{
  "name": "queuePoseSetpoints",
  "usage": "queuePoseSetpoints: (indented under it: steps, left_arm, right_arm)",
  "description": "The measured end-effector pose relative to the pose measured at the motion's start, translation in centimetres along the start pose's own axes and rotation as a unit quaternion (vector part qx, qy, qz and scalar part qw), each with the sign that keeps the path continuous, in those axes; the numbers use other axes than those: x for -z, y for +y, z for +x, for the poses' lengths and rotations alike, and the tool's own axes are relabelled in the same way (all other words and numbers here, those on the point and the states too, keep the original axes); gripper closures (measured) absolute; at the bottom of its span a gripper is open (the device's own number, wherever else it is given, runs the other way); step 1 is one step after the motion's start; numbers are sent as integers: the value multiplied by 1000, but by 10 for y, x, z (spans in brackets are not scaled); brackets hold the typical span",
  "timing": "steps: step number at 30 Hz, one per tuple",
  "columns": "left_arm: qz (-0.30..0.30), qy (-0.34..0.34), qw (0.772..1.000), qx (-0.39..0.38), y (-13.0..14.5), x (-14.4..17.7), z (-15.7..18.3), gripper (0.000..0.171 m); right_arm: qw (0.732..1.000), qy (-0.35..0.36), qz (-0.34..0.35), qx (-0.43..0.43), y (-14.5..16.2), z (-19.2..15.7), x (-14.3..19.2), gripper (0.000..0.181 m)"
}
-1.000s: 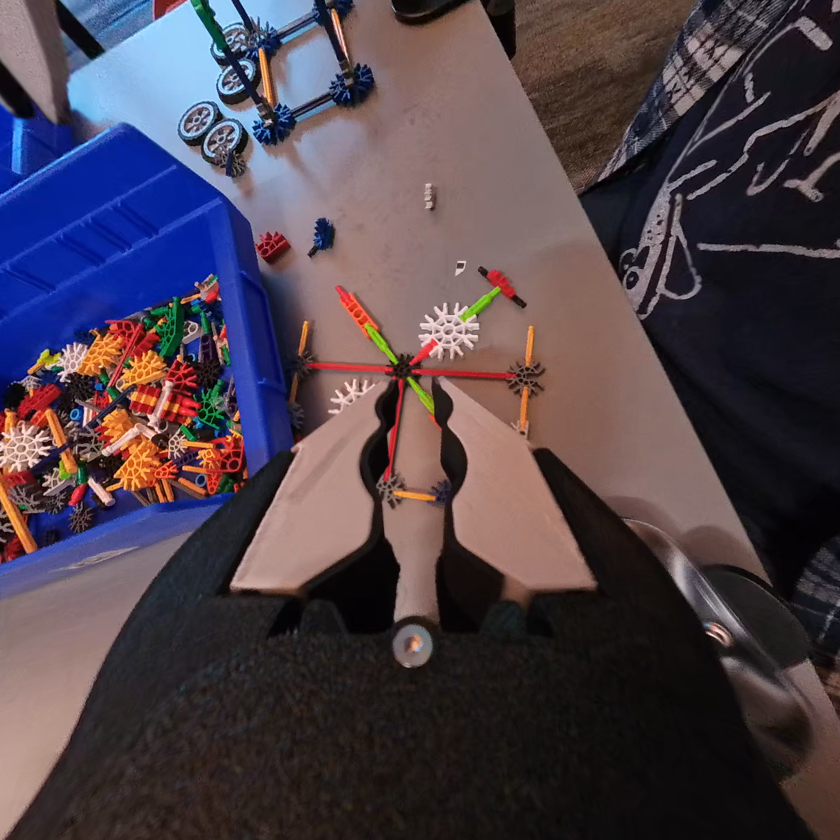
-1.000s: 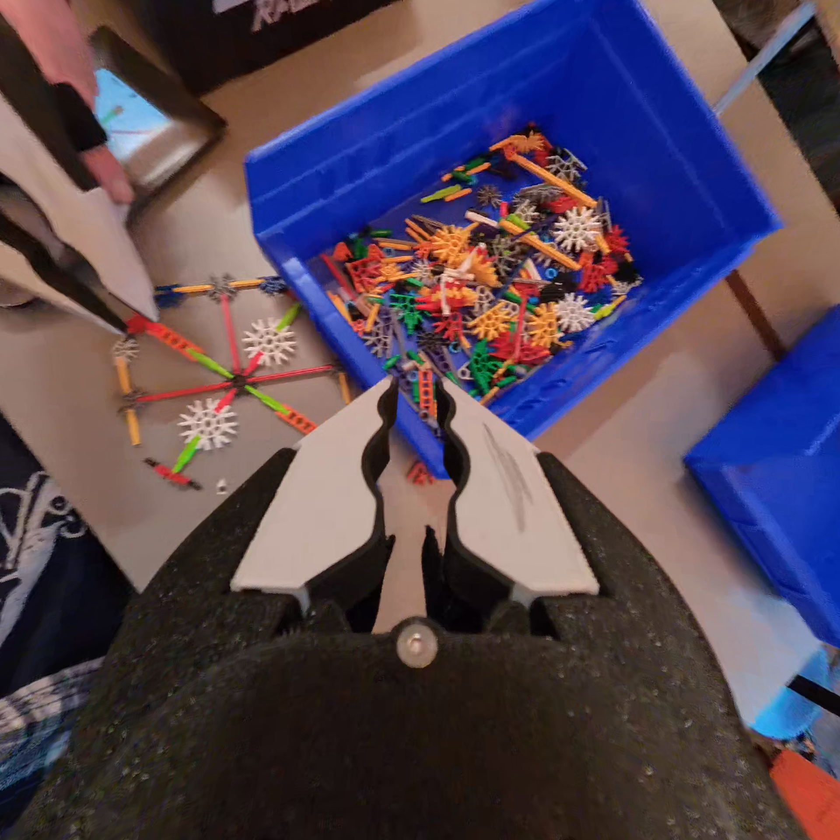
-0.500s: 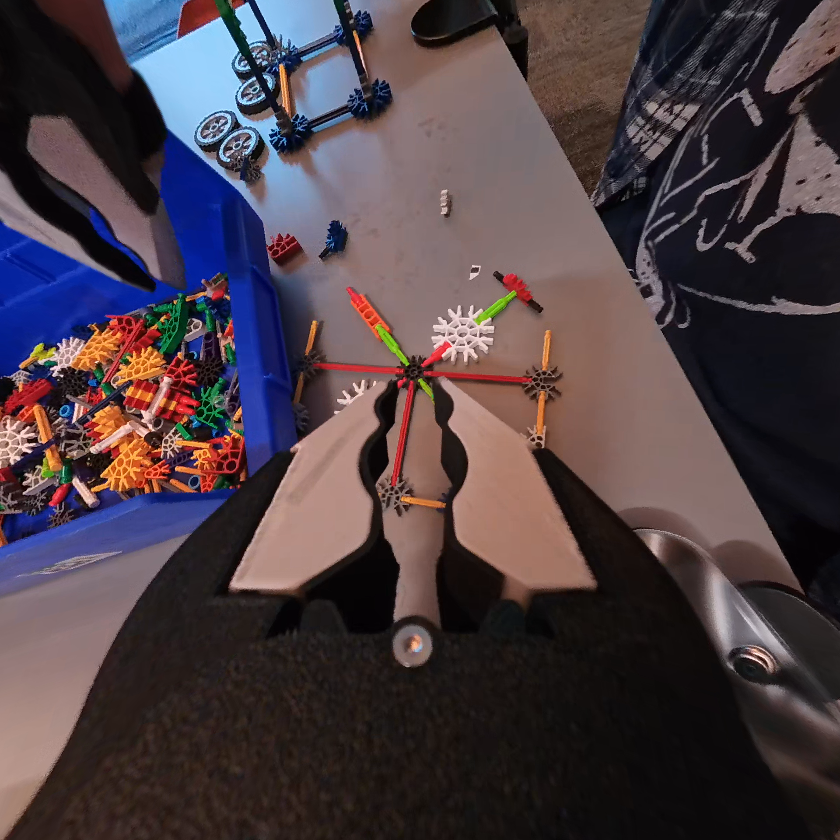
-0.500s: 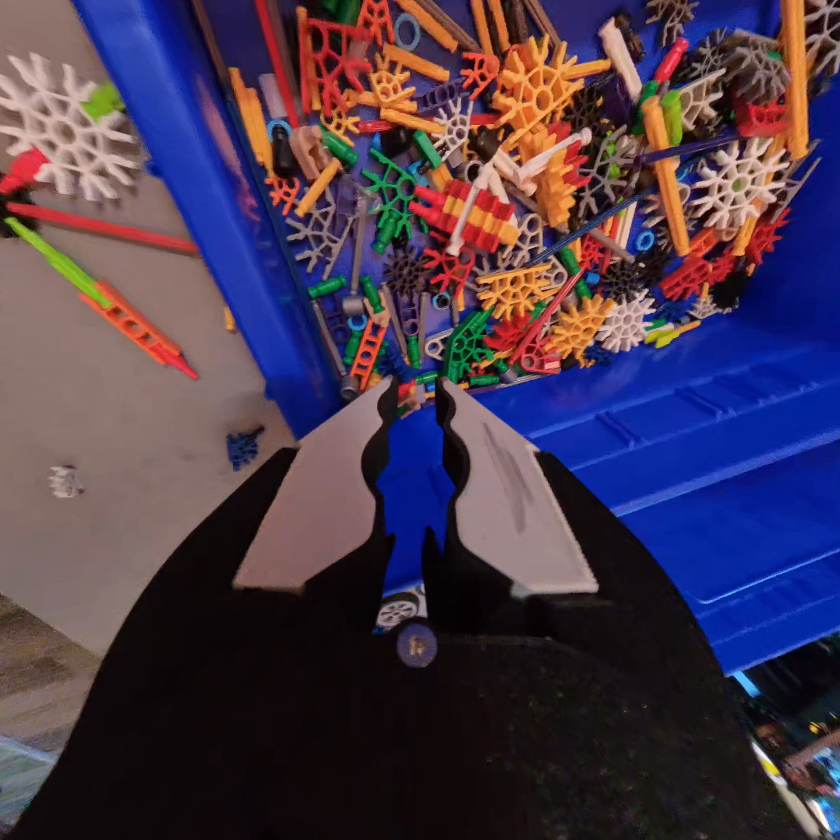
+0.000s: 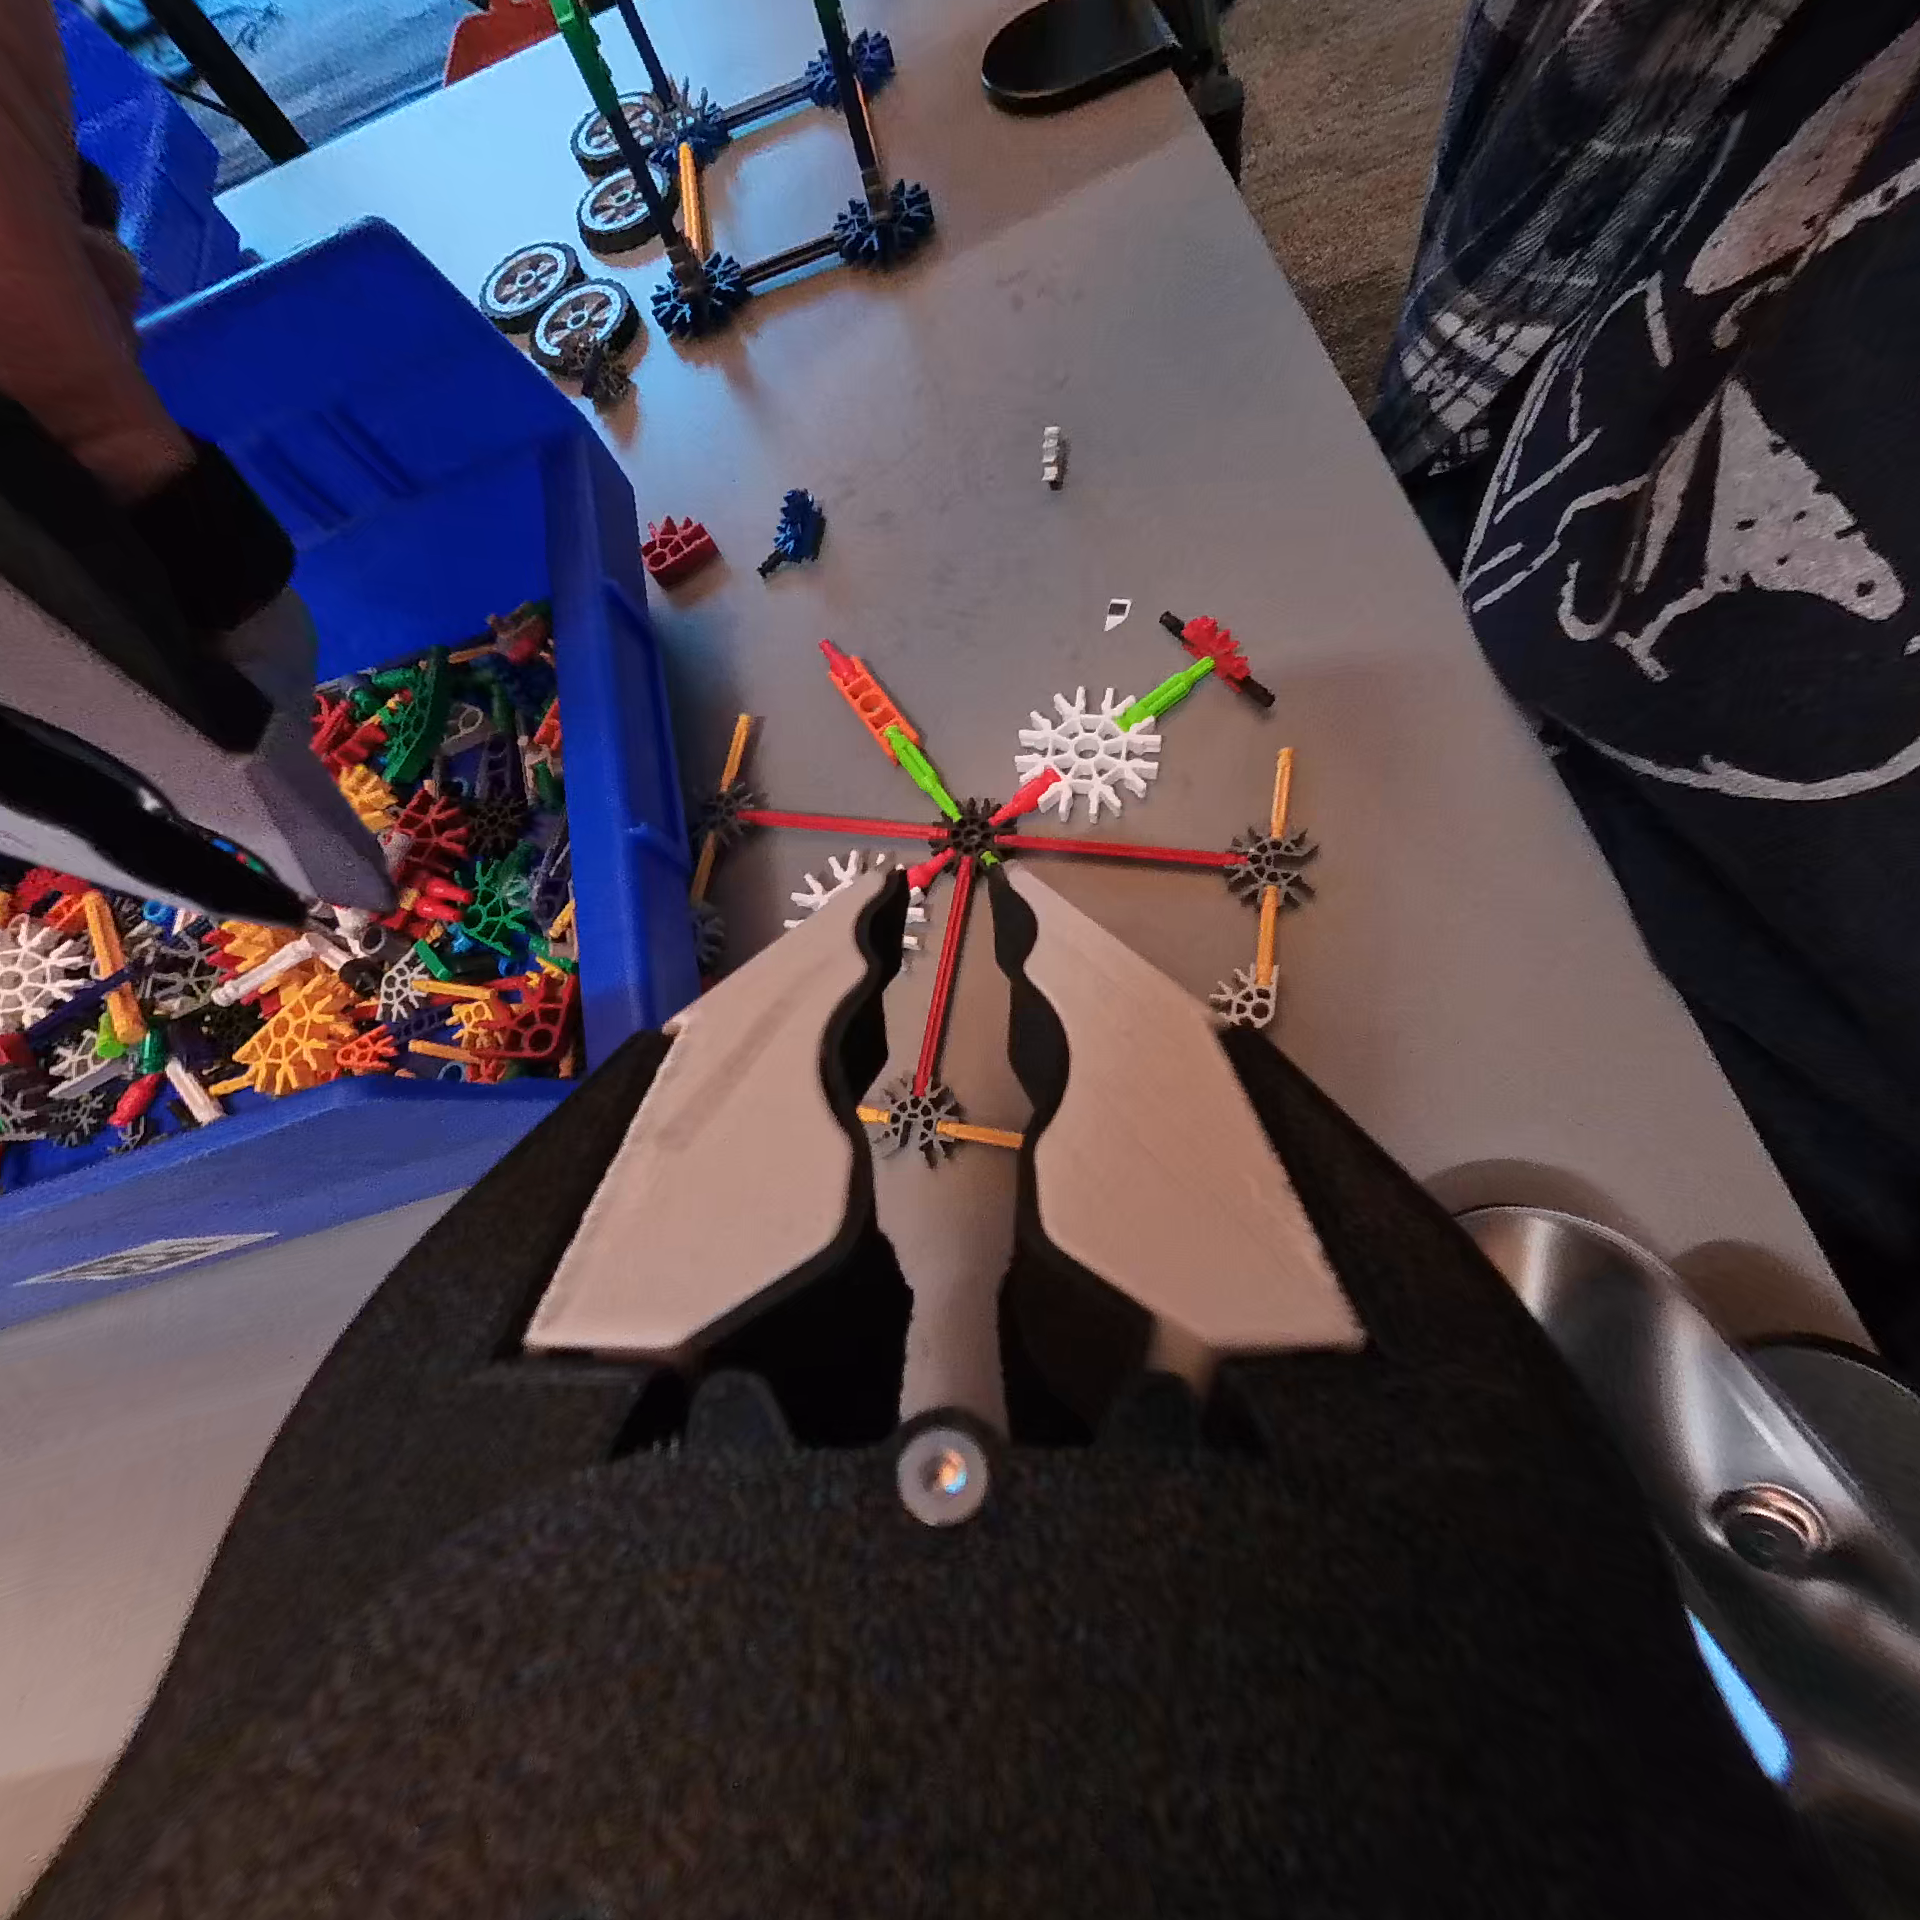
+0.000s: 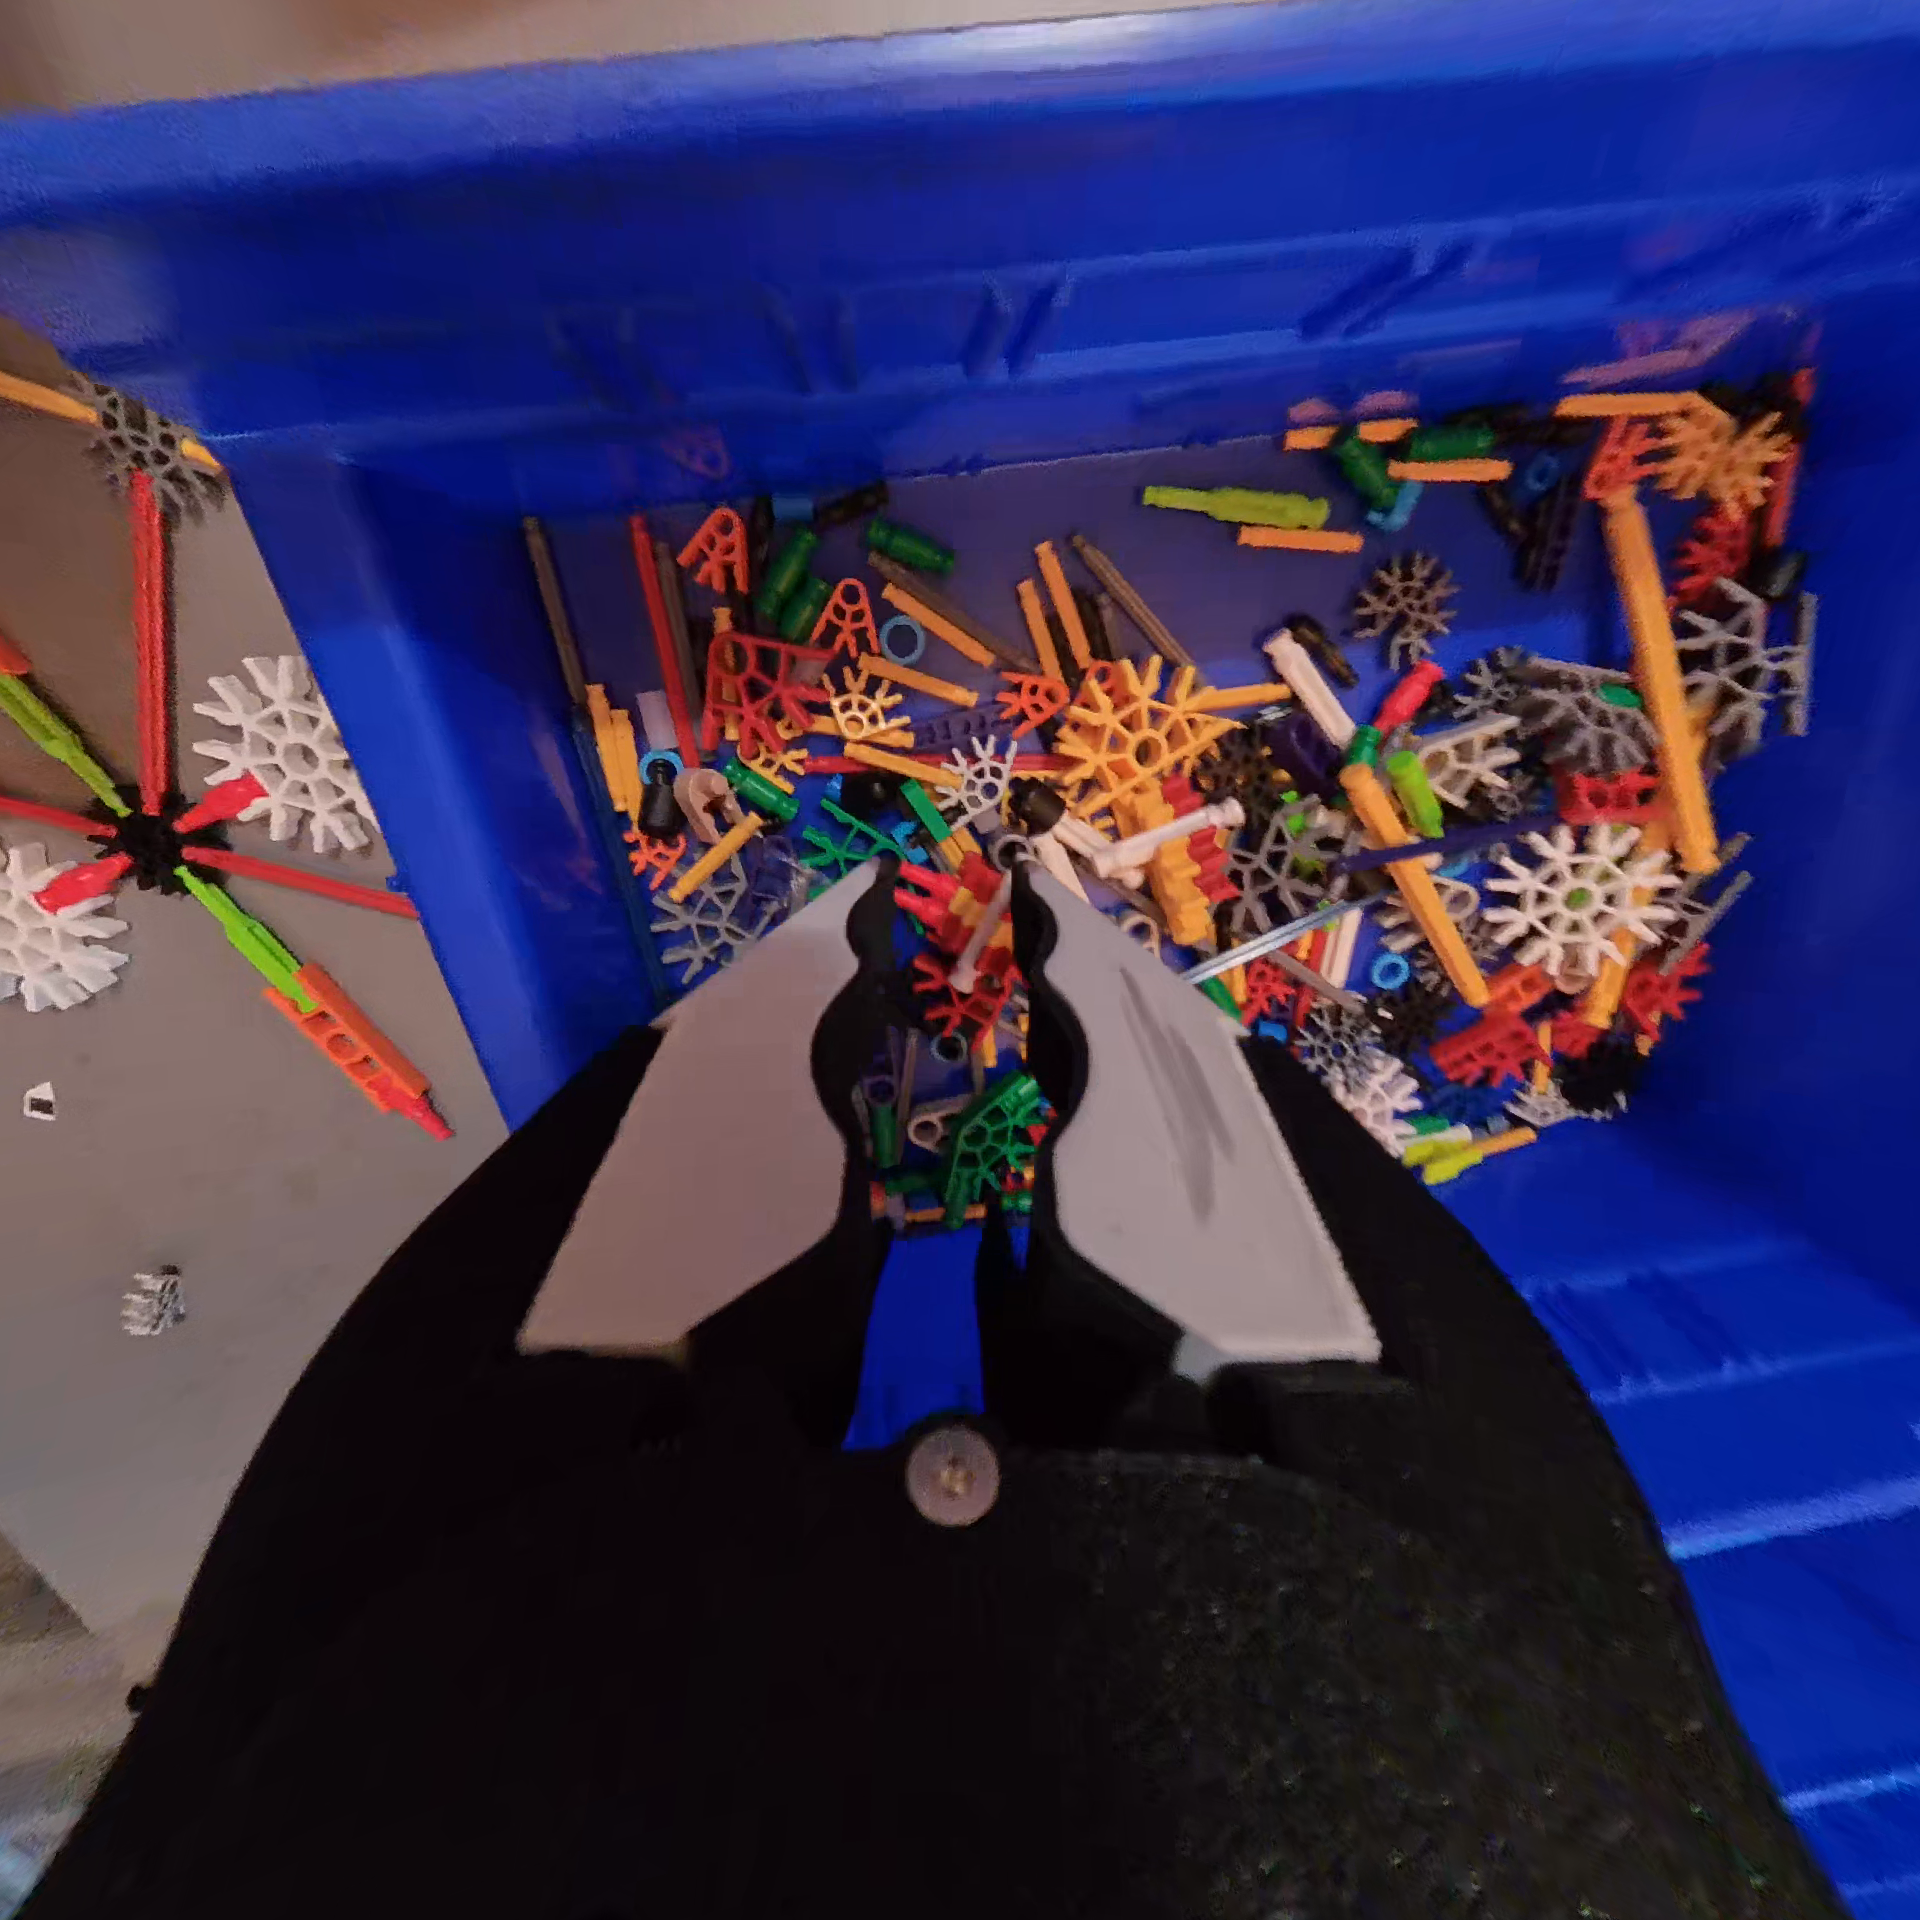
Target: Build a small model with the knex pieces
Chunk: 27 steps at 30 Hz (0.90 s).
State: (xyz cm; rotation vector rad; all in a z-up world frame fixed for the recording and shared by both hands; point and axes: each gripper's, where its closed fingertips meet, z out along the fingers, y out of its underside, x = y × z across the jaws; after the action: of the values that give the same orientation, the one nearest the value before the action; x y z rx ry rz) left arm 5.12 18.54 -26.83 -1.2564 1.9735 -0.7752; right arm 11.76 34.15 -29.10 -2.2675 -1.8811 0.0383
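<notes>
The grey table (image 5: 1039, 343) carries a blue bin (image 5: 613, 727) of mixed construction pieces (image 6: 1195, 790) at 9 o'clock. The left gripper (image 5: 943, 883) hovers over a flat rod-and-connector assembly (image 5: 971, 831), jaws slightly apart around its red rod (image 5: 940, 987), gripping nothing. The right gripper (image 6: 951, 878) sits inside the bin, jaws narrowly apart among the pieces. A wheeled frame (image 5: 769, 177) stands at 12 o'clock; carpet (image 5: 1340, 156) lies beyond the table edge.

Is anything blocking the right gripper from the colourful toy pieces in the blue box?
Nothing visible does. The right gripper, jaws slightly open, is inside the blue plastic bin, just over the pile of colourful plastic rods and connectors.
</notes>
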Motion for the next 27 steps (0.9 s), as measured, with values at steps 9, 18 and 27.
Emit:
queuePoseSetpoints:
  steps: [9, 18, 27]
  left_arm:
    - [5, 2, 1000, 9, 3, 1, -2, 156]
    - [6, -2, 1000, 13, 5, 3, -5, 156]
    - [7, 1, 1000, 16, 6, 4, -4, 156]
  right_arm:
    - [998, -4, -67, 1, 21, 13, -22, 162]
    - [999, 20, -17, -20, 20, 41, 17, 160]
    - [994, -79, -3, 74, 1, -20, -4, 160]
